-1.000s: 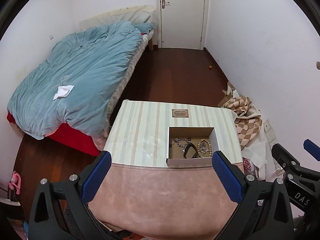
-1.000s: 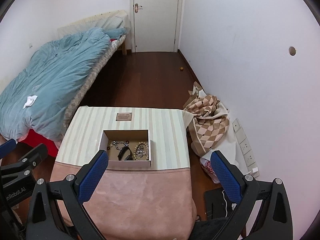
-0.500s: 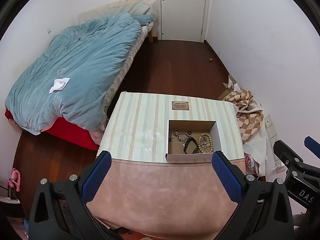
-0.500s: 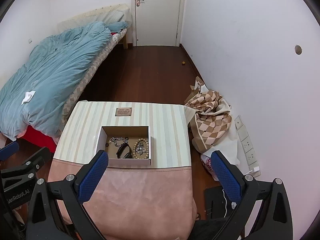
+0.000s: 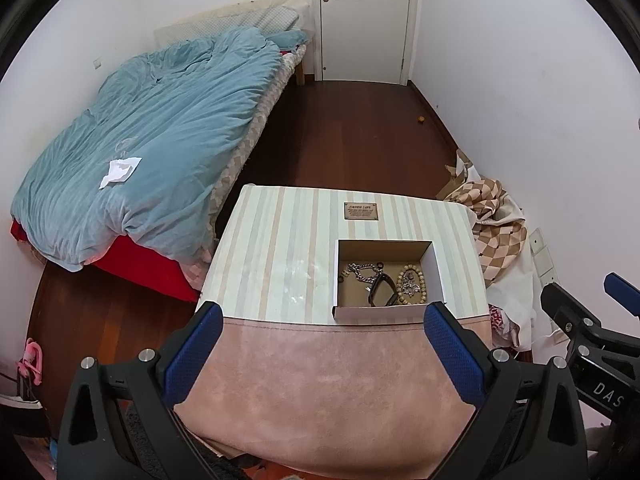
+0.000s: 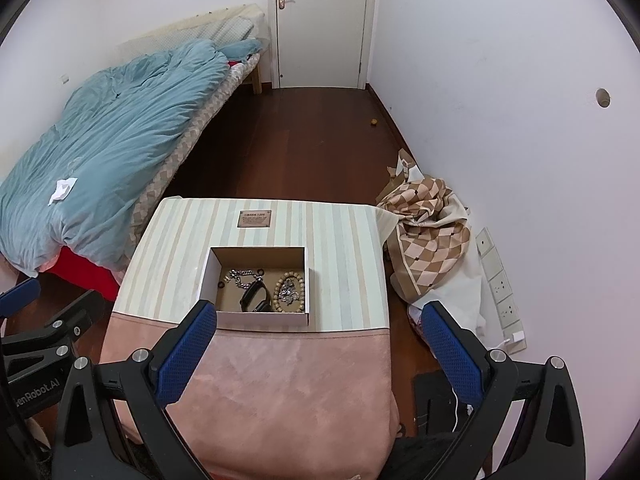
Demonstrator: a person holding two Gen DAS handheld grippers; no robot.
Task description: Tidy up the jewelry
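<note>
An open white cardboard box (image 5: 434,272) (image 6: 208,276) stands on the striped table (image 5: 276,256) (image 6: 344,256). Inside lie a silver chain (image 5: 360,271) (image 6: 240,276), a black watch (image 5: 382,290) (image 6: 254,296) and a wooden bead bracelet (image 5: 412,286) (image 6: 290,292) around a small silver piece. My left gripper (image 5: 322,344) is open and empty, held high above the pink cloth (image 5: 320,392) (image 6: 288,392) in front of the box. My right gripper (image 6: 320,342) is open and empty, likewise above and short of the box.
A small brown plaque (image 5: 361,211) (image 6: 255,219) lies on the table behind the box. A bed with a blue quilt (image 5: 152,152) is at the left. A checked cloth heap (image 6: 428,232) lies by the right wall. Dark wood floor leads to a white door (image 5: 362,20).
Both cameras have tilted or risen a little, so the table and box sit slightly lower and farther in view. The box contents have not moved. Both grippers stay open.
</note>
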